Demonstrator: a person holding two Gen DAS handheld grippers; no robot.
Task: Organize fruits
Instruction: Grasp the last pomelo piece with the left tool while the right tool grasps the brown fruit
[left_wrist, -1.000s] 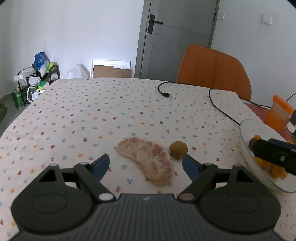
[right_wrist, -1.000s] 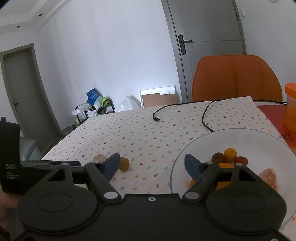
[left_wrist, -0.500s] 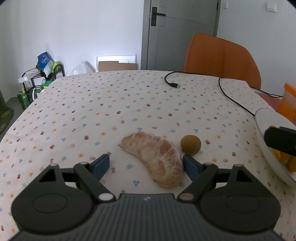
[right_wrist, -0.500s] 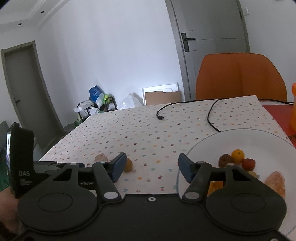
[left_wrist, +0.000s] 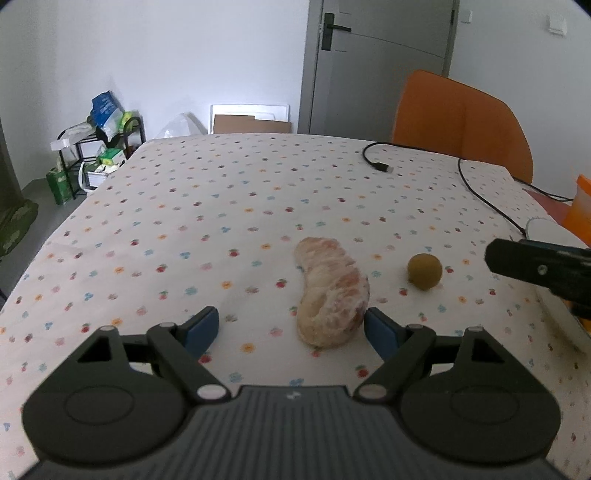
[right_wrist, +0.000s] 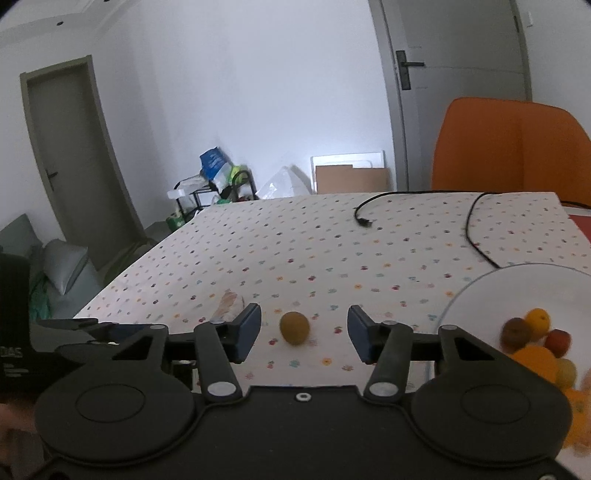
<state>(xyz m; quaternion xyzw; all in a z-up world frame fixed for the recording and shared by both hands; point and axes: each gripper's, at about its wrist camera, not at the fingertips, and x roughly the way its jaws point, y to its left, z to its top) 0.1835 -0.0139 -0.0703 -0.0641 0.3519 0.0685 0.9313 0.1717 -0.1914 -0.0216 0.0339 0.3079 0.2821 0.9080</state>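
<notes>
A peeled pomelo segment (left_wrist: 331, 291) lies on the dotted tablecloth, its near end between the blue pads of my open left gripper (left_wrist: 291, 328), close to the right pad. A small brown-green round fruit (left_wrist: 424, 271) sits to its right. In the right wrist view that fruit (right_wrist: 294, 327) lies on the cloth just beyond the gap of my open right gripper (right_wrist: 303, 334), and the pomelo segment (right_wrist: 229, 303) peeks out behind the left finger. A white plate (right_wrist: 476, 291) at the right holds several small fruits (right_wrist: 537, 341). The right gripper's dark body (left_wrist: 539, 267) shows at the left view's right edge.
A black USB cable (left_wrist: 380, 166) trails across the far side of the table. An orange chair (left_wrist: 458, 118) stands behind it, and an orange container (left_wrist: 581, 208) sits at the right edge. A rack with bags (left_wrist: 99, 147) stands on the floor to the left.
The right gripper swung left off the plate and now faces the small round fruit. The left gripper shifted left and closer, so the pomelo segment sits by its right pad.
</notes>
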